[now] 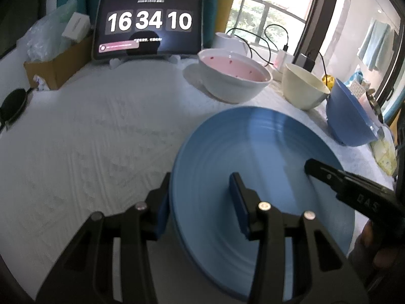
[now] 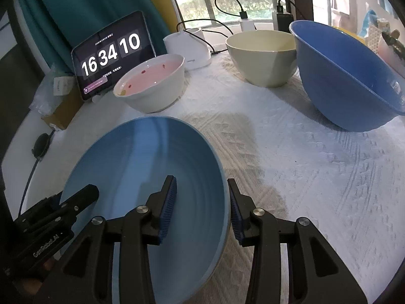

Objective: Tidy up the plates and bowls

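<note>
A light blue ribbed plate [image 1: 265, 147] [image 2: 131, 157] hangs between both grippers, slightly above the white cloth, with its shadow to the right of it. My left gripper [image 1: 200, 202] straddles the plate's left rim, one pad outside and one inside, and is shut on it. My right gripper [image 2: 202, 202] straddles the opposite rim the same way. One finger of each gripper shows in the other's view, the right's [image 1: 321, 169] and the left's [image 2: 86, 192]. Behind the plate stand a white bowl with a pink inside [image 1: 233, 76] [image 2: 152, 86], a cream bowl [image 1: 303, 88] [image 2: 263, 58] and a large blue bowl [image 1: 351, 116] [image 2: 349, 76].
A tablet showing a clock [image 1: 149, 25] [image 2: 111, 53] leans at the back. A cardboard box with plastic bags [image 1: 50, 68] sits at the back left, a black round pad [image 1: 12, 103] at the left edge. A white appliance [image 2: 189, 48] and chargers with cables stand near the window.
</note>
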Demonstrator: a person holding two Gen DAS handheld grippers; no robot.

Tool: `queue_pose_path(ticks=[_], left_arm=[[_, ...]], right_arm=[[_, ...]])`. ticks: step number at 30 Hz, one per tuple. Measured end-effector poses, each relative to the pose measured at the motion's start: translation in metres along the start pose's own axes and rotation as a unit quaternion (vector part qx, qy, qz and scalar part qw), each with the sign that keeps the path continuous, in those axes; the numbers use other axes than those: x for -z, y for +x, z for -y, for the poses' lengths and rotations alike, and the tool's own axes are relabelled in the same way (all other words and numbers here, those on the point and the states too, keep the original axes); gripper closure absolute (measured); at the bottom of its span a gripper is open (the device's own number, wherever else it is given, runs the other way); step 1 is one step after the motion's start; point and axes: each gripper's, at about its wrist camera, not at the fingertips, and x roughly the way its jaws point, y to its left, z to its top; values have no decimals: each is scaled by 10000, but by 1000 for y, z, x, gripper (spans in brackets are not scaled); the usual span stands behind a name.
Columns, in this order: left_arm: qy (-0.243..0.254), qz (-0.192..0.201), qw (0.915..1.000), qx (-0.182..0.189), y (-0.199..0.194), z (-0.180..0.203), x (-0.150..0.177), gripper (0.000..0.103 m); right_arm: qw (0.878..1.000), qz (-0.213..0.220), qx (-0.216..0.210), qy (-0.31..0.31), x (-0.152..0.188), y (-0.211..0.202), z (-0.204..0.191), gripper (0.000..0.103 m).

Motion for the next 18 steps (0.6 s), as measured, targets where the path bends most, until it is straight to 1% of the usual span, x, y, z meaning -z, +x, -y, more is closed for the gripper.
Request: queue_pose_path(ticks=[4, 8, 14, 18], left_arm=[[-12, -31, 10000, -3, 1, -1, -2, 57], [-133, -34, 9999, -17, -1, -2, -4, 57], [-224, 140, 9995, -162, -9, -4, -5, 57], [-276, 305, 9989, -215, -17, -4, -7, 57]], right_arm=[[10000, -3, 23, -19, 1, 3, -1, 60], [10000, -28, -17, 14, 0, 3, 0, 60], [9999, -103, -62, 42, 2, -2, 2, 60], [9999, -47, -44, 122, 4, -10, 8, 60]])
